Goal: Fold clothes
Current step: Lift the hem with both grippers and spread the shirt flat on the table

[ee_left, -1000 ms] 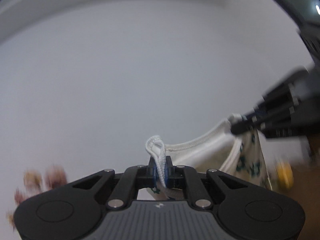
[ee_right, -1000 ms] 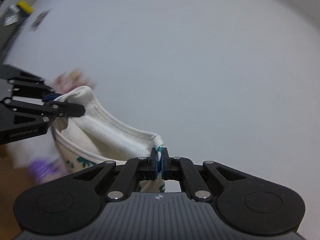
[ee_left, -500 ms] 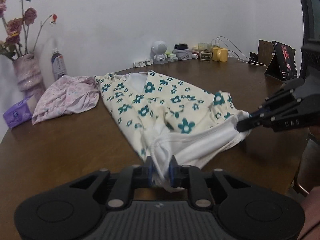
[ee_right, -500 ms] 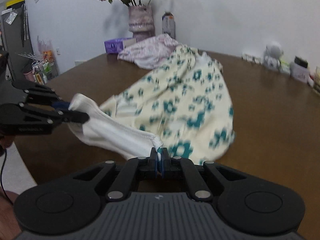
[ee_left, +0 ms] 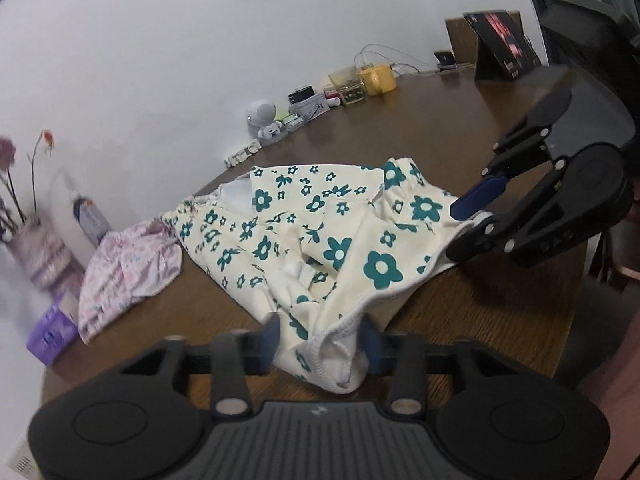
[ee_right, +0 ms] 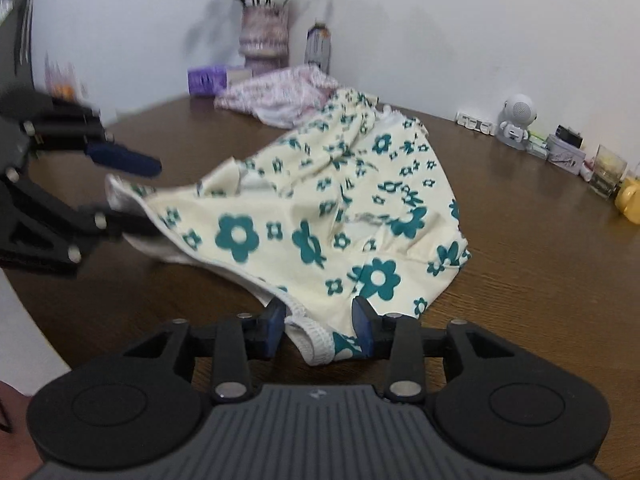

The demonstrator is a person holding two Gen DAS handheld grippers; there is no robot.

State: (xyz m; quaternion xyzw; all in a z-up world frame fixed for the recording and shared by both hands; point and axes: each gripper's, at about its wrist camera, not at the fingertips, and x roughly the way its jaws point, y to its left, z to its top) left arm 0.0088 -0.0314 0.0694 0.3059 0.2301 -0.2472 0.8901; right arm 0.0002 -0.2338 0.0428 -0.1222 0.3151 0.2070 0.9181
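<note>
Round dark-brown wooden table (ee_left: pixel 460 136), glossy top with visible grain, set against a plain white wall (ee_left: pixel 200 60). Cream floral garment (ee_left: pixel 320 232) lies crumpled mid-table toward the near edge: soft knit with teal flower print, a white ribbed hem and white lining showing.

Left gripper (ee_left: pixel 320 328): jaws spread, near hem corner lying loose between the blue pads, not pinched. Right gripper (ee_right: pixel 320 312): jaws spread and just been opening, the other hem corner between them, pads not pressing on it. Both grippers are matte black plastic with ridged grey bodies.

Far left is a pink patterned garment (ee_left: pixel 128 268) in a heap, touching the floral one's far end. Beside it sit a purple tissue pack (ee_left: pixel 50 332), a small bottle (ee_left: pixel 90 220) and a mottled lilac vase (ee_right: pixel 264 36) with pink flowers.

Along the far edge by the wall: white power strip (ee_left: pixel 242 156), white round-headed robot figurine (ee_left: pixel 264 120), small boxes, a clear glass (ee_right: pixel 608 172), a yellow mug (ee_left: pixel 376 78) and cables. At far right, a tablet on stand (ee_left: pixel 500 44) with its screen lit.

Bottle and tissue-pack labels are too blurred to read.
</note>
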